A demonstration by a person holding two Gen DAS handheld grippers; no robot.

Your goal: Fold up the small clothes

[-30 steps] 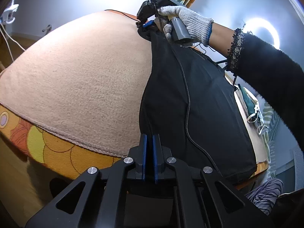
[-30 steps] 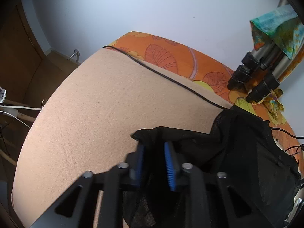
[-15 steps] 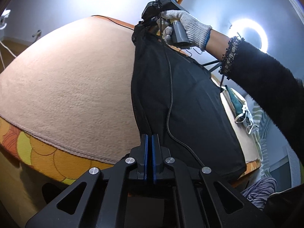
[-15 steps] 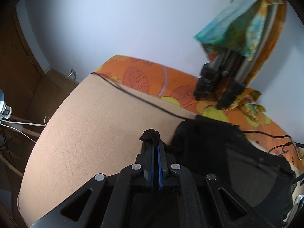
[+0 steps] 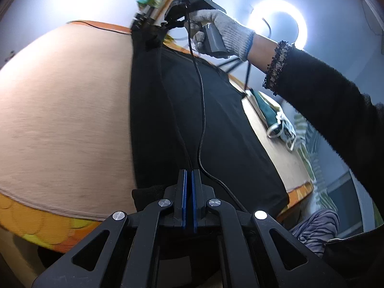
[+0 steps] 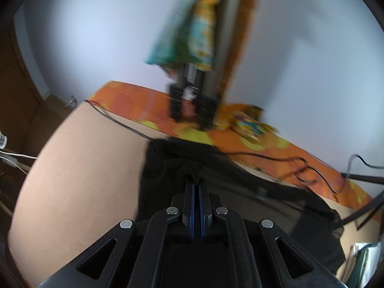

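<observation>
Pale wall behind; we work over a tan blanket (image 5: 64, 110) laid on an orange floral cover (image 6: 134, 100). We count one black garment (image 5: 216, 129), one ring light (image 5: 278, 24), two grippers. The garment lies stretched across the blanket. Our left gripper (image 5: 188, 175) is closed, pinching its near edge. Our right gripper (image 6: 196, 187), held in a gloved hand (image 5: 223, 31), is clamped on its far edge.

left tongs (image 5: 188, 175) and right tongs (image 5: 168, 24) pinch opposite ends of the black garment (image 5: 216, 124) over the tan blanket (image 5: 64, 120)
</observation>
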